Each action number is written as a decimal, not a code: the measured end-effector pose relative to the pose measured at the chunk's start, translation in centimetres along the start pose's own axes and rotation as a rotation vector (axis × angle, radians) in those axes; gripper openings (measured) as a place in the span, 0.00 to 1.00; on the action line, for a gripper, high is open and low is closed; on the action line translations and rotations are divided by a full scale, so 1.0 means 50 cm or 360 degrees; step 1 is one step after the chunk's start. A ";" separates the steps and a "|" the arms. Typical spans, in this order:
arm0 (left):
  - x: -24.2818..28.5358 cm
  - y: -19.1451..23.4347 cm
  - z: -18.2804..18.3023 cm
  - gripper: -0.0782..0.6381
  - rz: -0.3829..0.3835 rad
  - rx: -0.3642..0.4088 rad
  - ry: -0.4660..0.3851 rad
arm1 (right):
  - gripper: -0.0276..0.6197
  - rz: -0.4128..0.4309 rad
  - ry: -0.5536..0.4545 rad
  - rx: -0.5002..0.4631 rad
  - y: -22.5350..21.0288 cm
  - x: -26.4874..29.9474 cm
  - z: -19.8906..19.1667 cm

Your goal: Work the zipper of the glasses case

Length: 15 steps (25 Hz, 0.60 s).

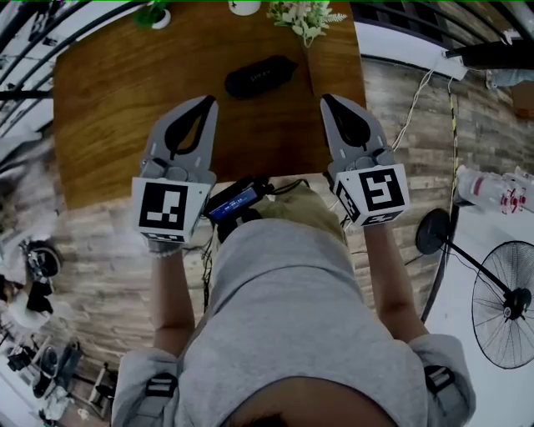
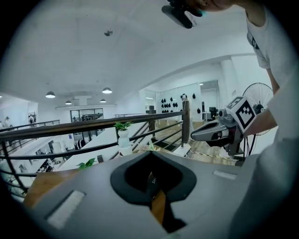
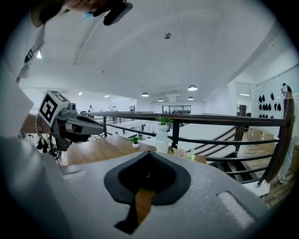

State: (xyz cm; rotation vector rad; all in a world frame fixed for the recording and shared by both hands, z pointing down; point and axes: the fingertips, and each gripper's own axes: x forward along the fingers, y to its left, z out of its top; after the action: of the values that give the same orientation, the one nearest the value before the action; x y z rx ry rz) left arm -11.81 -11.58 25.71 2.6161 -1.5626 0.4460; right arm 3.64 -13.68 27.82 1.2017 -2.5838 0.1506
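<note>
On the left, the left gripper [image 1: 209,101] hovers over the wooden table [image 1: 108,117] with its two jaws pressed together and nothing between them; its own view shows the same tips [image 2: 149,152] meeting in a closed point above the brown tabletop. Behind it, at the table's far edge, a small green plant [image 1: 153,12] stands in a white pot. Near the middle of the table, ahead of both tools and between their tips, lies the black glasses case [image 1: 259,77], apart from either gripper and untouched. Further back a spray of pale flowers [image 1: 307,18] sits at the far edge. To the right, the right gripper [image 1: 326,98] is held level with the other one, its jaws also closed tight on nothing, as its own view confirms [image 3: 148,152]. Off the table, on the floor at far right, stands a black fan [image 1: 507,313].
</note>
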 end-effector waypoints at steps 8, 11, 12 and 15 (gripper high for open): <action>-0.011 0.000 -0.009 0.13 0.0025 -0.0048 0.0003 | 0.04 -0.0002 -0.0025 -0.0035 -0.010 -0.014 0.014; -0.010 0.000 -0.016 0.13 0.0037 -0.0059 0.0012 | 0.04 0.0009 -0.0026 -0.0032 -0.012 -0.013 0.012; -0.010 0.000 -0.018 0.13 0.0042 -0.0062 0.0014 | 0.04 0.0012 -0.0028 -0.0031 -0.013 -0.012 0.012; -0.009 -0.004 -0.021 0.13 0.0049 -0.0073 0.0022 | 0.04 0.0022 -0.0038 -0.0033 -0.013 -0.012 0.016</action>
State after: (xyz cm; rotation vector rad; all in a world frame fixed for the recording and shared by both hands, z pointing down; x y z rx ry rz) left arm -12.08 -10.92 26.59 2.5532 -1.5916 0.4240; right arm 4.32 -13.85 26.84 1.1857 -2.6079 0.1127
